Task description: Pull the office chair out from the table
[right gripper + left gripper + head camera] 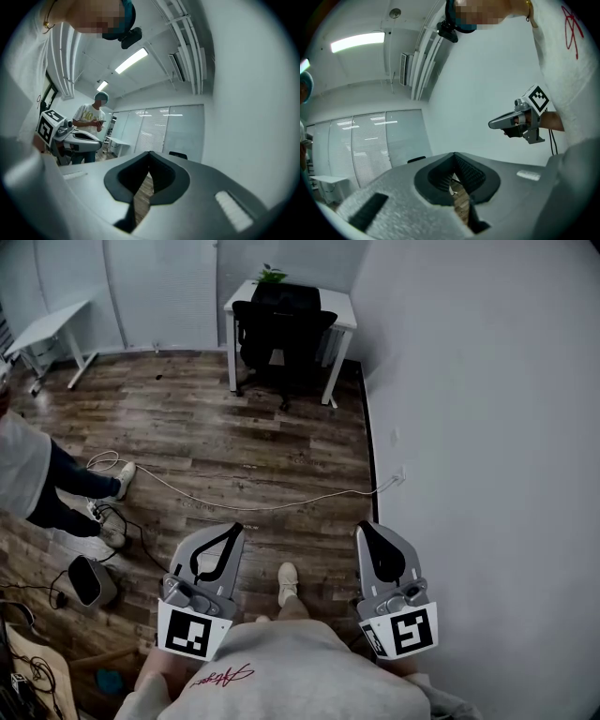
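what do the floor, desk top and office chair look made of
Floor: brown wood-look planks with grain and seams, perhaps laminate. Desk top: smooth white board, likely laminate over panel. Office chair: matte black, possibly fabric or mesh; too distant to tell.

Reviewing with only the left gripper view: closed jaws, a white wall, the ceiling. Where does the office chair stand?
Observer: The head view shows the office chair pushed in at the white table, at the far end of the room.
Operator: Anything on the floor on the way?
Observer: A white cable lies across the wooden floor, on the way to the chair.
Operator: Is anything held on the right side?
Observer: No. The right gripper view shows the right hand-held gripper shut and empty.
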A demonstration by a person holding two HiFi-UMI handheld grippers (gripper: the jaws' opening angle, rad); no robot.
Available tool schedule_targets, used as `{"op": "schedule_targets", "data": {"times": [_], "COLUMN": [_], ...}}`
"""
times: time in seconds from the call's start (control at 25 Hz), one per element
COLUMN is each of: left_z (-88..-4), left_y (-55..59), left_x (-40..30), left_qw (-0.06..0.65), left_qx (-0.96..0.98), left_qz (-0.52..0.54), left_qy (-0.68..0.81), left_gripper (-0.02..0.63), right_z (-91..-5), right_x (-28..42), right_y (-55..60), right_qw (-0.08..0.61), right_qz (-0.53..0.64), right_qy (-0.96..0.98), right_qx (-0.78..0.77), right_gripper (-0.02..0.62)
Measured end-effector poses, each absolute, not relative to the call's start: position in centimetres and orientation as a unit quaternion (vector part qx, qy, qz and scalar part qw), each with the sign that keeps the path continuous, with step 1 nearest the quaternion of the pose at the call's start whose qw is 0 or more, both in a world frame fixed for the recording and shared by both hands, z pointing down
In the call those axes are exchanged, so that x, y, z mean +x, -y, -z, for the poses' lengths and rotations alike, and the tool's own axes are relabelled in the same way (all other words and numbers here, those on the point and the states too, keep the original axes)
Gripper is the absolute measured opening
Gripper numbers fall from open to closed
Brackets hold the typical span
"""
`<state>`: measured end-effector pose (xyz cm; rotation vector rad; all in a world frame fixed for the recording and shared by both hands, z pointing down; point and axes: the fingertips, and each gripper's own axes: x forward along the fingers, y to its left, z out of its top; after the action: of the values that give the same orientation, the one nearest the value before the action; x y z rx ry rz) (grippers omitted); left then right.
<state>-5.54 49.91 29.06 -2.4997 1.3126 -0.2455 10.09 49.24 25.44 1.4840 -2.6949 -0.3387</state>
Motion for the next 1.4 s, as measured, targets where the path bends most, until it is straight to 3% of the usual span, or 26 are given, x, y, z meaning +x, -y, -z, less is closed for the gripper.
{"op": "schedule_targets", "data": {"times": [1.4], "left_z": [-25.5], "left_y": [-26.1], "left_x": [-0.1], "left_qw": [0.150], "left_qx": [-0.852], "left_qz": [0.055], "left_qy": [-0.499], "left_gripper": [-0.005], "right_z": [-23.3], "right_x": [16.6], "right_y": [-24.5], "right_qw": [0.031], "right_qz": [0.126], "right_qy": [0.879], "right_qx": [0.459], "right_gripper": [-0.002]}}
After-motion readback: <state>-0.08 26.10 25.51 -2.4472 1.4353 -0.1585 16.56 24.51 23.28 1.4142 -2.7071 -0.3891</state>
